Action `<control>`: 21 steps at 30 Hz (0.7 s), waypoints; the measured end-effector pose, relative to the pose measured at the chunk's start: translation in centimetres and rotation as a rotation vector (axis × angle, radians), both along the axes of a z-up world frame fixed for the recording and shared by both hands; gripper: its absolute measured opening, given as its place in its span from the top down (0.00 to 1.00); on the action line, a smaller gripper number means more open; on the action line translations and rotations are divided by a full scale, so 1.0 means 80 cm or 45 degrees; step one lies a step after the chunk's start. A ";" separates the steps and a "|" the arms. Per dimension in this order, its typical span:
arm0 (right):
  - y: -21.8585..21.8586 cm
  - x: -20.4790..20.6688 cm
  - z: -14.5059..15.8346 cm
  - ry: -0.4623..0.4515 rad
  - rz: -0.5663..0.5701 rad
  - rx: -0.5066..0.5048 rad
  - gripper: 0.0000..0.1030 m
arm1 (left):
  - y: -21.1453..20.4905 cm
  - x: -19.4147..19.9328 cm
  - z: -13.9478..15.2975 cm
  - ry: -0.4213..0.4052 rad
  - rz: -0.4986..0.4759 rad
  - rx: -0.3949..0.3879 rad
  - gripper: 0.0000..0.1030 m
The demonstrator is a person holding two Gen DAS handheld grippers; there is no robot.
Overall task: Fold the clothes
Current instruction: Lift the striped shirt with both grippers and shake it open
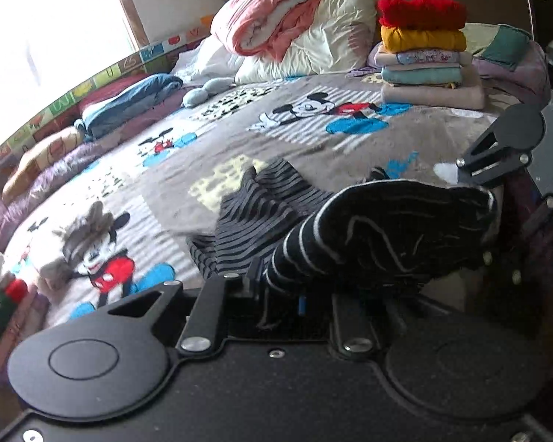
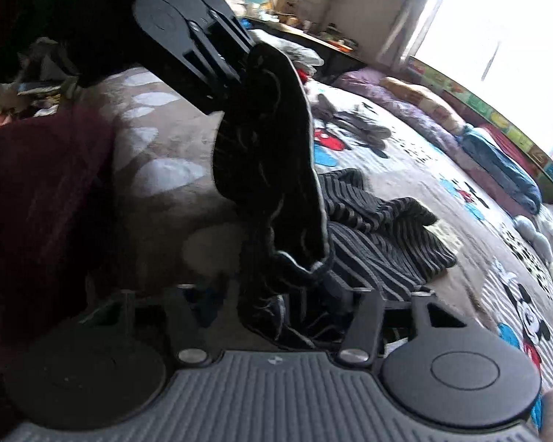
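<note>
Left gripper clamped on one end of the black striped garment; right gripper clamped on the other end, fabric bunched between both and lifted above the cartoon-print bedspread; rest trailing onto the bed; folded stack of clothes near the pillows; no containers.

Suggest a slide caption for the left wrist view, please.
Both grippers, left and right, hold a black striped garment above the cartoon bedspread.

Left gripper pinched shut on dark striped garment, right gripper clamping its other end
</note>
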State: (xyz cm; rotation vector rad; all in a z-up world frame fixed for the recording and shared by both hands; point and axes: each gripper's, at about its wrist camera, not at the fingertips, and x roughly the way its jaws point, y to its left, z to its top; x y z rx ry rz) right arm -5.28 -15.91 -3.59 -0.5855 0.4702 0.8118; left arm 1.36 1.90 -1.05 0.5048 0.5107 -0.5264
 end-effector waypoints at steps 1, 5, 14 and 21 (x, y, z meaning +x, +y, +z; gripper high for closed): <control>-0.003 0.004 0.004 0.004 -0.006 0.014 0.75 | -0.001 0.003 0.005 -0.013 -0.005 0.011 0.84; -0.022 0.019 0.036 -0.015 -0.022 0.100 0.81 | 0.001 0.021 0.030 -0.073 -0.019 0.042 0.84; -0.069 0.111 0.139 -0.090 -0.081 0.247 0.82 | -0.010 0.091 0.100 -0.200 -0.038 0.053 0.84; -0.097 0.187 0.198 -0.098 -0.118 0.315 0.82 | -0.016 0.147 0.145 -0.234 -0.033 0.036 0.85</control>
